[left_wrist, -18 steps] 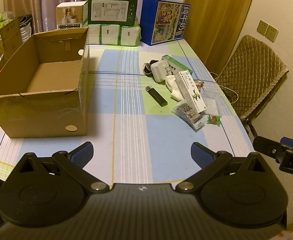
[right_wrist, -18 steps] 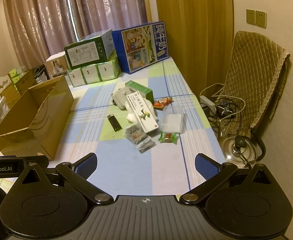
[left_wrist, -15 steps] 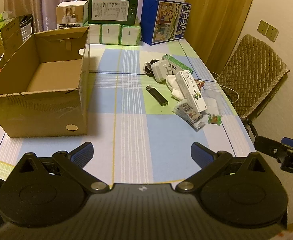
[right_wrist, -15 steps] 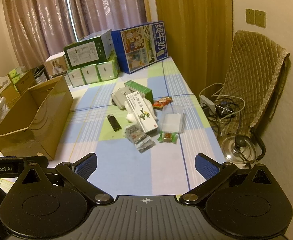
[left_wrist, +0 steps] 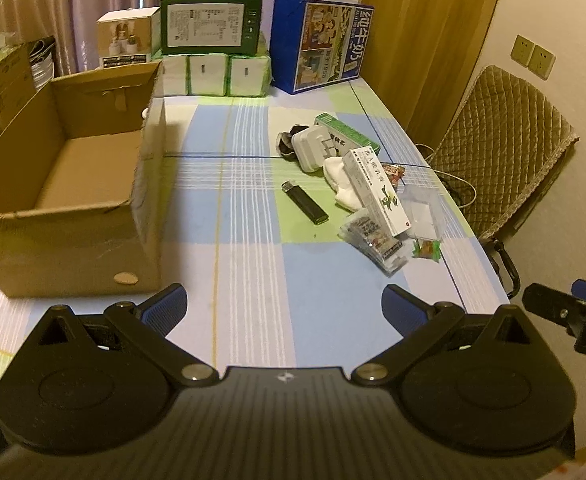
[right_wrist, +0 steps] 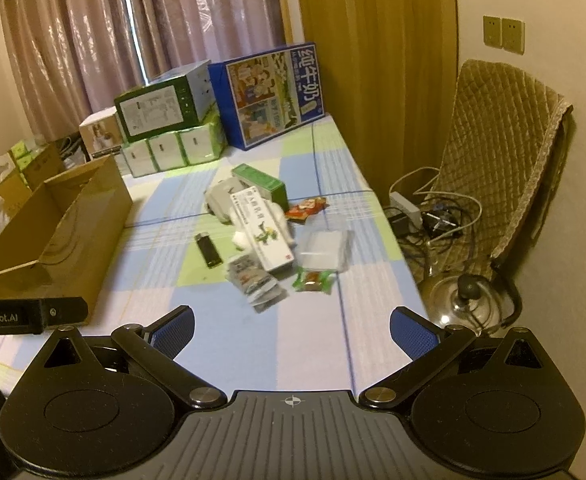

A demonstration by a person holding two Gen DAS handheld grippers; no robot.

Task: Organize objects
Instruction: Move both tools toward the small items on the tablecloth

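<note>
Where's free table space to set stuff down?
Bare cloth between the cardboard box and the lighter, and the near strip ahead of both hand-held grippers. Crowded: the clutter pile around the white carton and the boxes along the far edge.

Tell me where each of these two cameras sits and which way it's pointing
Left wrist: on the open left gripper, facing down the table at the cardboard box; the right gripper's tip shows at its right edge.
Right wrist: on the open right gripper, facing the lighter and chair.
Shared: box, lighter, blue carton.
</note>
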